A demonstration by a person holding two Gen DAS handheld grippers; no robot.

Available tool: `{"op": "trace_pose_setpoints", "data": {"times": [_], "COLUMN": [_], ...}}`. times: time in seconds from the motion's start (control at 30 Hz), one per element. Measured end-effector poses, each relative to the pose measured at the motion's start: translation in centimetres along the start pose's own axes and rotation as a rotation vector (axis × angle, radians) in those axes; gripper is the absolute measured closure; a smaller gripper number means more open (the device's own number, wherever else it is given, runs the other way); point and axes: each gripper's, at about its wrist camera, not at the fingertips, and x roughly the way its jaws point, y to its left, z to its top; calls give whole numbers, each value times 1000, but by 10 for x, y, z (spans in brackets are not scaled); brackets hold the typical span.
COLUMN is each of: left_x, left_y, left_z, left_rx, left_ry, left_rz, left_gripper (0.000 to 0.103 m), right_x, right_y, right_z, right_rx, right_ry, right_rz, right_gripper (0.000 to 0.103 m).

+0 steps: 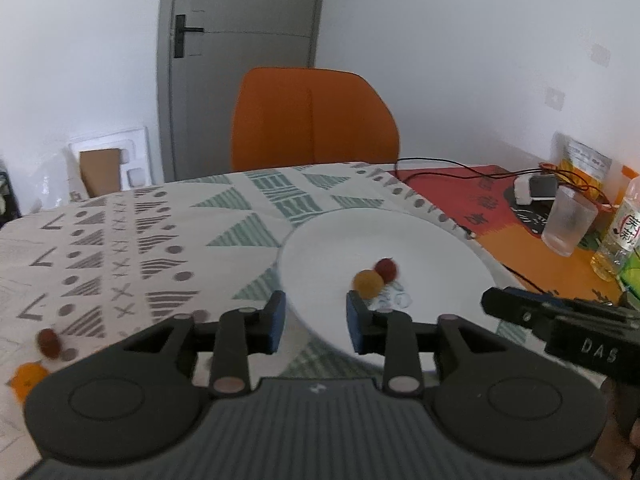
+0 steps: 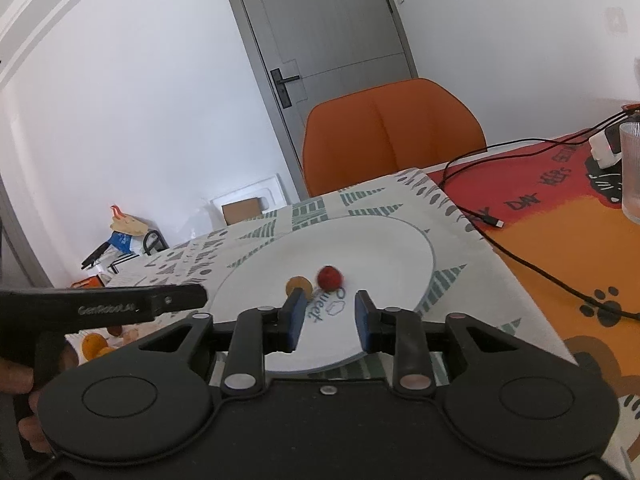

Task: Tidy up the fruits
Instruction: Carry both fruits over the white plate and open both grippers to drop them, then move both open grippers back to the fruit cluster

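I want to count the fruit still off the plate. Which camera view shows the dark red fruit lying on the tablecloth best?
The left wrist view. There the dark red fruit lies in plain sight on the tablecloth, near the left edge, though a little blurred. In the right wrist view I cannot find it for certain.

The left black plastic gripper [image 1: 316,322] has blue flat pads [image 1: 357,322], round silver screws and a ribbed grey top. The right black plastic gripper [image 2: 327,321] looks the same, with white letters on its side.
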Motion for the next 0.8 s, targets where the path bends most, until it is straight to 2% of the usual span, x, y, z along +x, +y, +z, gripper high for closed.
{"op": "trace_pose_setpoints", "data": {"times": [0.07, 0.13, 0.2, 0.27, 0.33, 0.43, 0.5, 0.6, 0.8], "left_x": [-7, -13, -19, -26, -35, -45, -50, -59, -77], "left_y": [8, 15, 23, 29, 35, 42, 48, 58, 76], "left_z": [-2, -3, -4, -4, -6, -8, -10, -14, -23], "left_rx": [-17, -45, -66, -74, -82, -91, -100, -122, -164], "left_ry": [-6, -10, -18, -36, -62, -81, -89, -100, -115], "left_rz": [21, 39, 64, 86, 97, 119, 139, 152, 161], "left_gripper": [60, 45, 37, 29, 19, 14, 12, 9, 8], "right_x": [0, -1, -2, -4, -5, -7, -8, -9, -13], "right_y": [5, 11, 16, 21, 26, 35, 41, 51, 62], "right_z": [0, 0, 0, 1, 1, 2, 1, 1, 1], "right_rx": [-7, -16, -25, -22, -15, -19, -31, -47, -50], "right_ry": [5, 7, 4, -5, -7, -6, -12, -15, -17], "right_rz": [-4, -3, 0, 12, 30, 33, 30, 30, 43], "right_gripper": [66, 61, 45, 33, 29, 21, 10, 2, 0]}}
